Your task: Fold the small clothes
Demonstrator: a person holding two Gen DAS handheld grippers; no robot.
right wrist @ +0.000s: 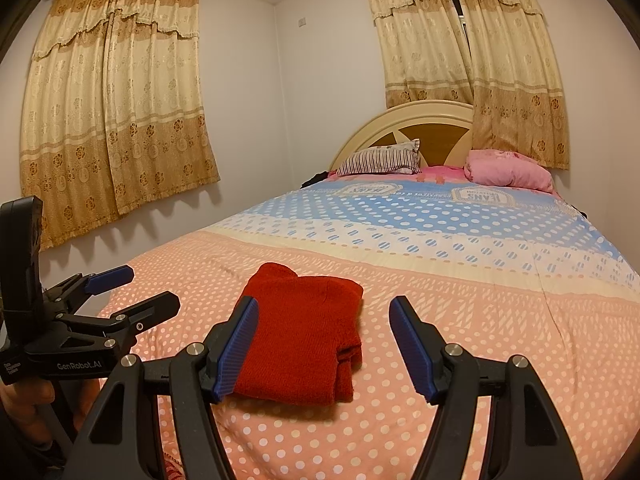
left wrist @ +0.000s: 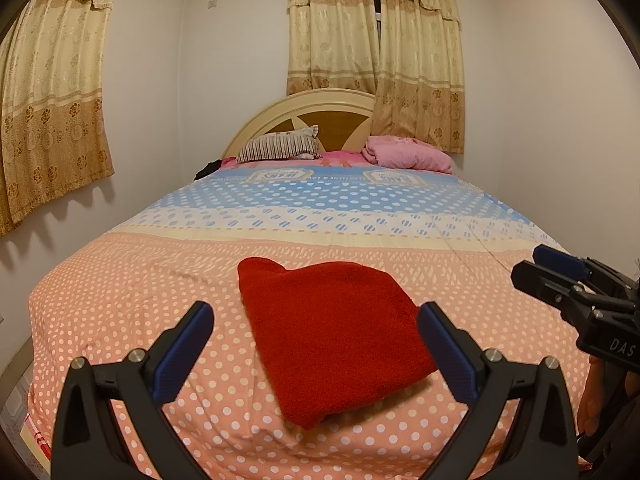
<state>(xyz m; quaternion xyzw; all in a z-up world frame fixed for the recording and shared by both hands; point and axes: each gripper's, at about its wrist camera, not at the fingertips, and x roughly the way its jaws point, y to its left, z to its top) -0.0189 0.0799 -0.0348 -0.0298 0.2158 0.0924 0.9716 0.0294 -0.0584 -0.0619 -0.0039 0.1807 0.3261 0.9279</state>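
- Far left of your right-wrist view: your left gripper (right wrist: 132, 292) pokes in from the side, blue pads apart, nothing between them. You can see a bit of your hand (right wrist: 28, 404) under it at the lower left edge.
- Upper left in both views there's a gold floral curtain (right wrist: 116, 108) hanging against the white wall.
- Dead centre, lower half: the red garment (left wrist: 336, 340) is folded into a compact bundle and sits flat on the peach polka-dot bedspread (left wrist: 120, 300), near the foot end of the bed. In the right-wrist view its stacked edges show on its right side.
- In your left-wrist view it lies between the wide-open fingers, but beyond them, not touched.
- Your right gripper (right wrist: 324, 344) is roughly two-thirds open and has hold of nothing. Its left pad (right wrist: 236, 356) overlaps the garment's left edge in the frame; can't tell if it's actually touching.
- Upper middle to right: a striped pillow (left wrist: 280, 145) and a pink pillow (left wrist: 408, 153) against the rounded headboard (left wrist: 304, 104), well apart from the garment.
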